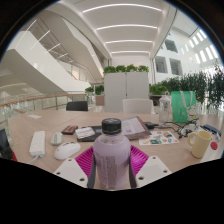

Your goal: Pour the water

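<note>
I've got the bottle (111, 155) dead centre at the bottom of the frame, standing upright between my fingers, the gripper (111, 160) closed onto it with a pink pad (85, 159) pressed against its left flank and the other against its right. Black cap (111, 126) on top; the body looks pale lilac and translucent, and I can't read any label or brand on it. The table (30, 125) runs wide across the middle of the frame. Lower left of the bottle there's a white roll (38, 144) and a white oval thing (67, 151), both near but apart from it. Just beyond the cap lies a scatter of small items and papers (135, 127), print too small to read. At the right edge sits a yellow cup (200, 145), well apart, and further back a green container (182, 105) with markings I can't make out. Behind the table, white chairs (137, 104) and a hedge (126, 70). The nearest open tabletop is left of centre; the right side is crowded.
</note>
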The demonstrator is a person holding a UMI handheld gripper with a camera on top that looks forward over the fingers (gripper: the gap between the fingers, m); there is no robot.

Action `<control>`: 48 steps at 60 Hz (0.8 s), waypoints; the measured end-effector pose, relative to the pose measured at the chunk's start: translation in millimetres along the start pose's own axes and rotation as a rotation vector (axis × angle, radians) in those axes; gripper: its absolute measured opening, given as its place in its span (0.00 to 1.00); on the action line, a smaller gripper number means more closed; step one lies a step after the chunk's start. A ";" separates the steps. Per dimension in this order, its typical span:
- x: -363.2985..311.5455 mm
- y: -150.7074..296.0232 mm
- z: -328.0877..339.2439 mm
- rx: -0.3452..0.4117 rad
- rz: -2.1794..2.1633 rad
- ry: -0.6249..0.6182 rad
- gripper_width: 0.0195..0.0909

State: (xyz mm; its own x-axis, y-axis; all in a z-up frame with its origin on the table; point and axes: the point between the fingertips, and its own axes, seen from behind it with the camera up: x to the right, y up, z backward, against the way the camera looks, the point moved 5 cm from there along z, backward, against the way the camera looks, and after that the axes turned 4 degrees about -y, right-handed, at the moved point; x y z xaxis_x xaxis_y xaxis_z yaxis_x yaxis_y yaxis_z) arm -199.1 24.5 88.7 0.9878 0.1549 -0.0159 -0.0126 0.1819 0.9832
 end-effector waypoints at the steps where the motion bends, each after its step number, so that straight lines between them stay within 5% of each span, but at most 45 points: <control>1: 0.1 -0.3 -1.1 -0.009 -0.001 0.001 0.38; 11: -5.6 19.2 -2.9 -0.142 -0.197 0.118 0.30; 27: 138.3 157.1 -17.8 -0.047 -0.876 0.111 0.30; 41: 269.3 97.4 -33.2 -0.131 -1.923 0.159 0.30; 48: 287.1 75.8 -28.7 -0.109 -2.137 0.196 0.30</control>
State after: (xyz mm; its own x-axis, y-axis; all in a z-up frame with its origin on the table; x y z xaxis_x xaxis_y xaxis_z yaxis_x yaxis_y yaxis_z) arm 79.2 110.7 153.4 -0.5245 -0.2384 -0.8174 0.7944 0.2083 -0.5705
